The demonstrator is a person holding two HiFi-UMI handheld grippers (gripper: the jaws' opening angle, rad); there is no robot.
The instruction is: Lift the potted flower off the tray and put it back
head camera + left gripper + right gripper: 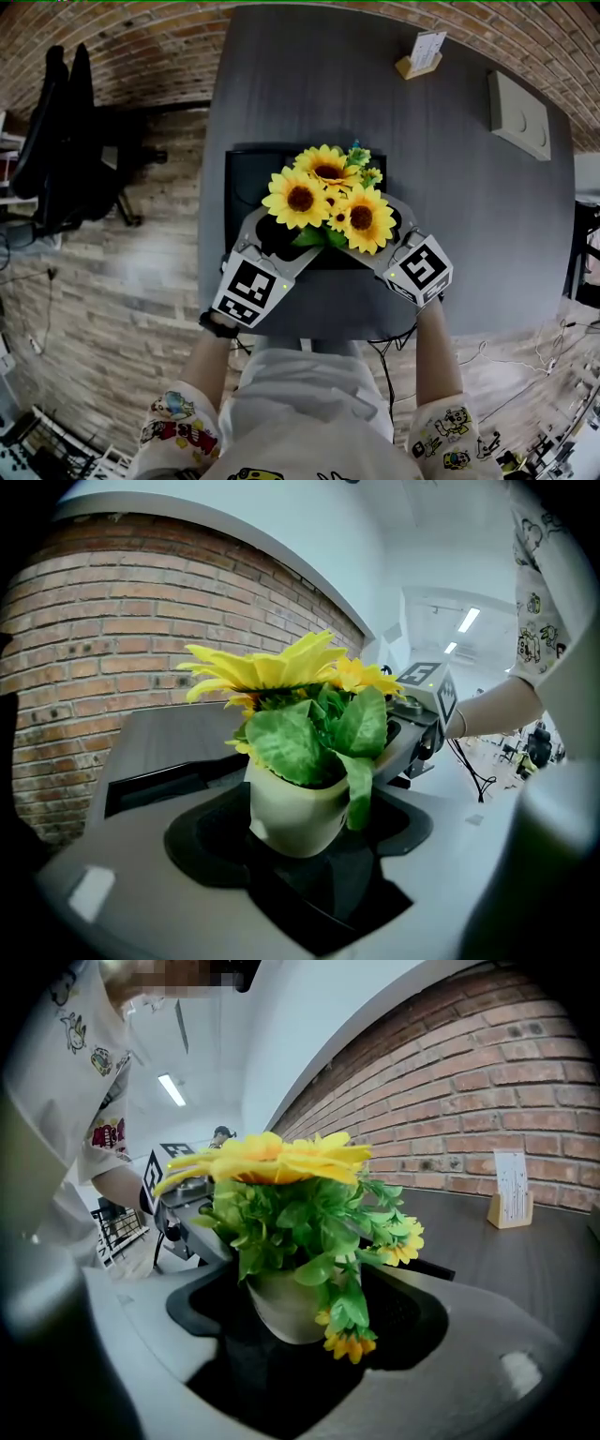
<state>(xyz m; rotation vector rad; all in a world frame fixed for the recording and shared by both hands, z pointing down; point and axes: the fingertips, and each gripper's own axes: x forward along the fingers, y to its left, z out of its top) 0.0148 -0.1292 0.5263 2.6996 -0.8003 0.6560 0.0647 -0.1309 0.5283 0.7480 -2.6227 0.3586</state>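
Note:
A pot of yellow sunflowers (328, 197) stands on the black tray (246, 171) in the middle of the dark grey table (309, 84). Its cream pot (292, 810) shows upright in the left gripper view, and again under the leaves (281, 1305) in the right gripper view. My left gripper (286, 232) reaches in from the lower left and my right gripper (370, 227) from the lower right. Each has its jaws spread around the pot. I see a gap at either side of the pot in both gripper views. In the head view the blooms hide the pot.
A wooden card holder (420, 54) and a pale flat box (517, 114) sit at the table's far right. A black office chair (61, 141) stands to the table's left. Cables (394, 361) trail on the floor beside me.

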